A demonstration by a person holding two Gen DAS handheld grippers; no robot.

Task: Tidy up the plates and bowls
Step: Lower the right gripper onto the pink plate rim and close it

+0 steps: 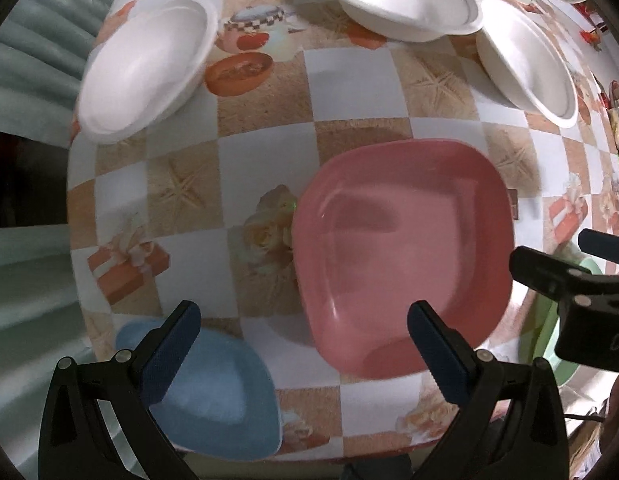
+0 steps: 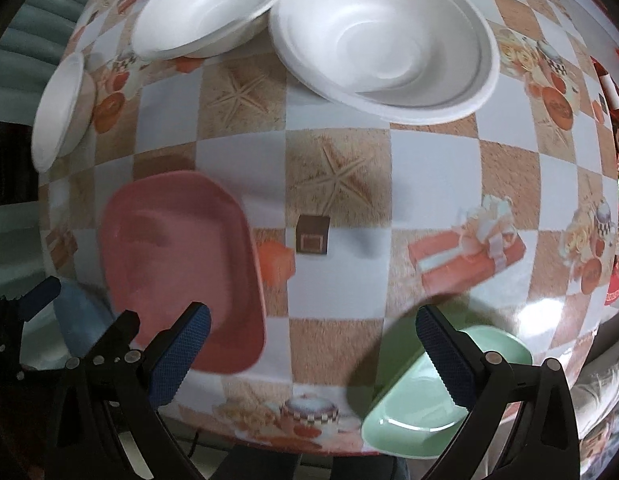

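Note:
A pink square plate [image 1: 401,256] lies on the checked tablecloth in front of my left gripper [image 1: 305,340], which is open and empty above the table's near edge. A blue plate [image 1: 217,396] lies under its left finger. Three white foam bowls [image 1: 149,68] [image 1: 401,0] [image 1: 529,60] stand further back. In the right wrist view, my right gripper [image 2: 313,352] is open and empty; a green plate [image 2: 429,400] lies at the near edge under its right finger, the pink plate [image 2: 181,264] to its left, and white bowls [image 2: 385,40] [image 2: 209,4] [image 2: 61,108] beyond.
The table [image 2: 341,180] has a patterned checked cloth and its near edge is just under both grippers. The right gripper shows at the right edge of the left wrist view [image 1: 569,280]. Cluttered items sit at the far right edge [image 2: 617,100].

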